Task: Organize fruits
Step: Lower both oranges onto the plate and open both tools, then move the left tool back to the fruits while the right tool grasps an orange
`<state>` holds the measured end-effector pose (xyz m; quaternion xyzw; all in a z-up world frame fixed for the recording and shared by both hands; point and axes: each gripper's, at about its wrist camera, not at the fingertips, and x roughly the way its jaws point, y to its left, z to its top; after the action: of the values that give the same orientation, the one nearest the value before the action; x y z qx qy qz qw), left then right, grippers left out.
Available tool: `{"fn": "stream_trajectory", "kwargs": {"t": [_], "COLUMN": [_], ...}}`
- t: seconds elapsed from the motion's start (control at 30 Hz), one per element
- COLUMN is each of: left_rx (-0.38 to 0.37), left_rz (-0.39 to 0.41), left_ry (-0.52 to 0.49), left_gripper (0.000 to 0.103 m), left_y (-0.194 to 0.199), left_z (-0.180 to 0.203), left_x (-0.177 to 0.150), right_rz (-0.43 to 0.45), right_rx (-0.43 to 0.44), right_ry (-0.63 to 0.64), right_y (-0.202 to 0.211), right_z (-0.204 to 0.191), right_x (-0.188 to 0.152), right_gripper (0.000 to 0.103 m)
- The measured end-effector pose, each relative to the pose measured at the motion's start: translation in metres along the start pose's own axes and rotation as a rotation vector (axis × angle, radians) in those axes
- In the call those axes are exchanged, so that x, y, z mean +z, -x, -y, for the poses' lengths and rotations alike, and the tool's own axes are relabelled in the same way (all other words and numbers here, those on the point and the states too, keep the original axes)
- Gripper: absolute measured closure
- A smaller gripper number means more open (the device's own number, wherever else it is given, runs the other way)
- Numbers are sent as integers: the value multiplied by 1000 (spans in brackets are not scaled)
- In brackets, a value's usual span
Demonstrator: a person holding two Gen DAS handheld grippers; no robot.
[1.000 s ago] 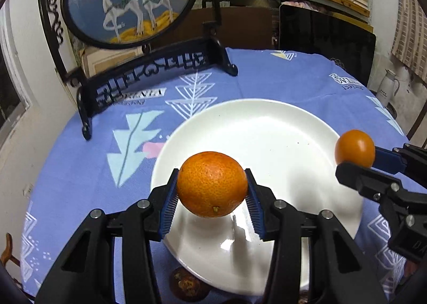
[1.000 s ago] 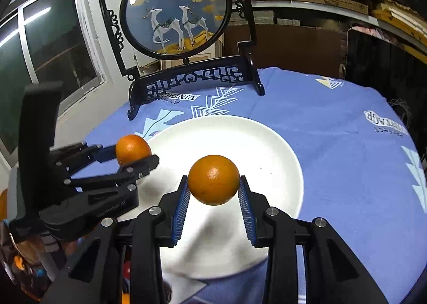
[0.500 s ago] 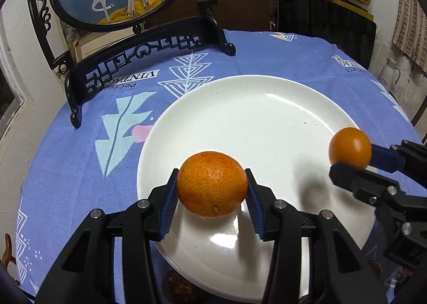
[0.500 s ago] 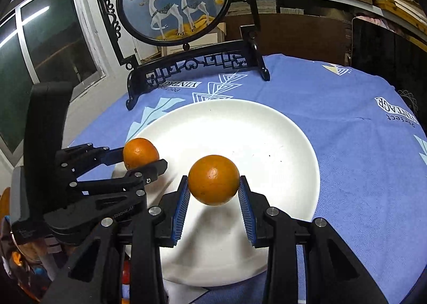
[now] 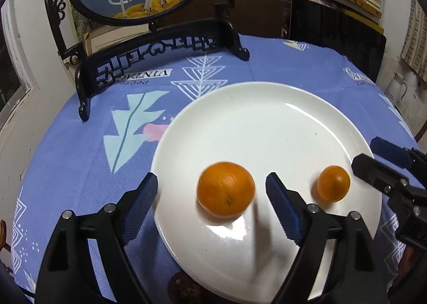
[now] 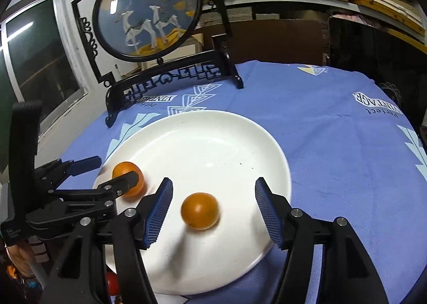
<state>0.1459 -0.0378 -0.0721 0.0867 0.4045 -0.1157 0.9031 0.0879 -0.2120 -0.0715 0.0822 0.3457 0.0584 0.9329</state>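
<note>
Blue patterned tablecloth (image 5: 280,63) over a round table, shelves at the back, so a pretty cluttered little room. Nearest the left camera, the left gripper (image 5: 210,191) has its jaws spread wide with the bigger orange (image 5: 225,189) loose between them on the white plate (image 5: 267,106), touching neither pad. Same story in the other view: the right gripper (image 6: 213,205) stands open around the smaller orange (image 6: 199,210), which sits on the near part of the plate. Both fruits look a bit blurred, so I'd guess they're settling or rolling. Half a second ago each orange was clamped and held above the plate; both sets of jaws have just been opening, so this reads as the drop-off step. Next move is probably backing both grippers out without nudging the fruit off the rim. Further back stands the black deer screen (image 6: 149,10), untouched.
</note>
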Motion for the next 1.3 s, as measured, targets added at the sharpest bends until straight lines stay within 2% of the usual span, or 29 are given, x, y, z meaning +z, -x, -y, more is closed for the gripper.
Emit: {"fn": "stream_trajectory", "kwargs": {"t": [0.1,0.23,0.57,0.73,0.83,0.9,0.97,1.1,1.3], "left_rx": [6,14,30,41,28,-3,-19,-39,-81], "left_rz": [10,24,47,65,112,149,173,160,168], "left_ry": [-6,-21,-48,-55,-42,-35,-52,-101,-213], "left_gripper": [18,18,16,16,16,12,10,10,8], "left_y": [2,5,8,13,32,50,65,94,140], "left_z": [1,2,4,1,-4,-10,-14,-23,-25], "left_x": [0,-1,-1,2,2,-6,-19,-54,-99], "right_rz": [-8,-8,-10,-30,10,2,-24,-109,-180], "right_rx": [5,22,28,82,112,134,104,66,40], "right_ry": [-1,-6,-4,-15,-28,-6,47,172,394], "right_y": [-1,2,3,7,28,46,62,102,146], "right_z": [1,0,-1,-3,-11,-14,-17,-23,-49], "right_x": [-1,-1,-1,1,-2,-15,-32,-85,-154], "right_gripper": [34,30,29,29,29,29,29,29,29]}}
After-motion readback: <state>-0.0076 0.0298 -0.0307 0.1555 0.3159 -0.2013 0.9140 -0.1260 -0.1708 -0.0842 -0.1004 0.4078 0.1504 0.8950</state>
